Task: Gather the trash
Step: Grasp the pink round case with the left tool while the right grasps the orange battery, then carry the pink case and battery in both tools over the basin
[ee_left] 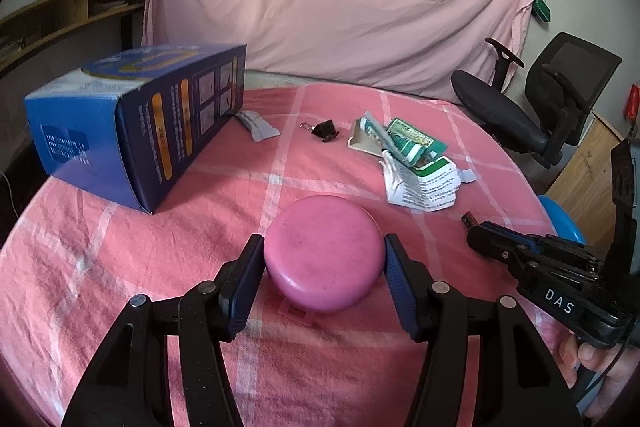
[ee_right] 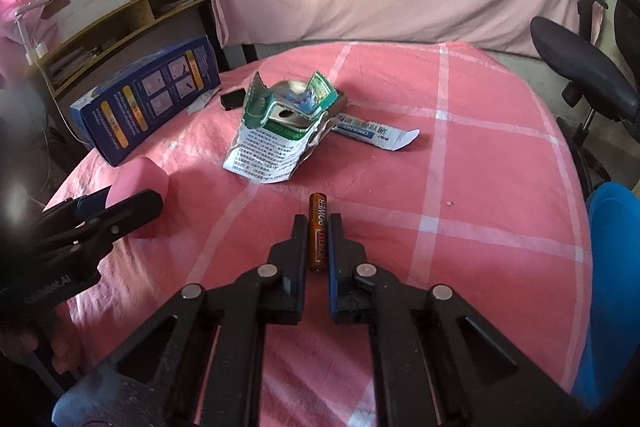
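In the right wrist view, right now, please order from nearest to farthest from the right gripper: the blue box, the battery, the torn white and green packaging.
1. The battery: between the right gripper's fingers, gripped.
2. The torn white and green packaging: ahead, mid-table.
3. The blue box: far left, toward the table's back edge.

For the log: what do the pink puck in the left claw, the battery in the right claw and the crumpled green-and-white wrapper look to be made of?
Pink puck: probably matte plastic or rubber; dull, lightly scuffed, uniform colour.
Battery: likely metal under a glossy copper-brown printed sleeve; it shows sheen and lettering.
Wrapper: thin printed card or paper, torn and creased, with a silvery, possibly foil, lining.
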Action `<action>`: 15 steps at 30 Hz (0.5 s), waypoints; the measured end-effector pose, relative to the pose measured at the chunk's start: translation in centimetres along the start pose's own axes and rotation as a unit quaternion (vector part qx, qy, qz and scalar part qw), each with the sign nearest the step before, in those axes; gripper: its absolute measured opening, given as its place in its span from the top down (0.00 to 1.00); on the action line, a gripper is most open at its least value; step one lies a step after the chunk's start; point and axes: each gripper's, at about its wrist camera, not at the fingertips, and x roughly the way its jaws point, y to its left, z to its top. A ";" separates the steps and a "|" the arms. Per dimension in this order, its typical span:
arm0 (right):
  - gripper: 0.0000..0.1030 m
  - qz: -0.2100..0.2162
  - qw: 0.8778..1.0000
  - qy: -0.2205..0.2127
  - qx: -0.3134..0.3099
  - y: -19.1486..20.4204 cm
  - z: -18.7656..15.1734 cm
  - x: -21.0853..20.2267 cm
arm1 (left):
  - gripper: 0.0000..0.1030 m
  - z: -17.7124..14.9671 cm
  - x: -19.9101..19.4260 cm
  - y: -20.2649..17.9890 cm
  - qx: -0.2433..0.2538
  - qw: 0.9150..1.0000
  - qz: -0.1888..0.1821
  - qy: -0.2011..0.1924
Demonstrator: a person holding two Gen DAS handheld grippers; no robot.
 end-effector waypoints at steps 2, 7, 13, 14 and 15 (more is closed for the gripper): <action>0.65 -0.002 1.000 -0.014 0.000 0.0 -0.1 -0.7 | 0.48 0.0 -0.3 -0.4 0.006 1.000 -0.001 -0.007; 0.65 -0.010 0.994 -0.107 0.005 -0.6 -0.2 -4.5 | 0.48 1.0 -1.3 -2.5 0.019 0.999 -0.014 -0.041; 0.65 -0.040 0.972 -0.231 0.017 -2.0 -0.3 -10.1 | 0.48 3.3 -3.0 -6.2 0.047 0.992 -0.045 -0.106; 0.65 -0.046 0.968 -0.246 0.018 -2.2 -0.3 -10.8 | 0.48 3.6 -3.2 -6.8 0.052 0.991 -0.049 -0.114; 0.65 -0.058 0.962 -0.266 0.017 -2.4 -0.4 -11.9 | 0.48 4.0 -3.5 -7.7 0.059 0.989 -0.057 -0.126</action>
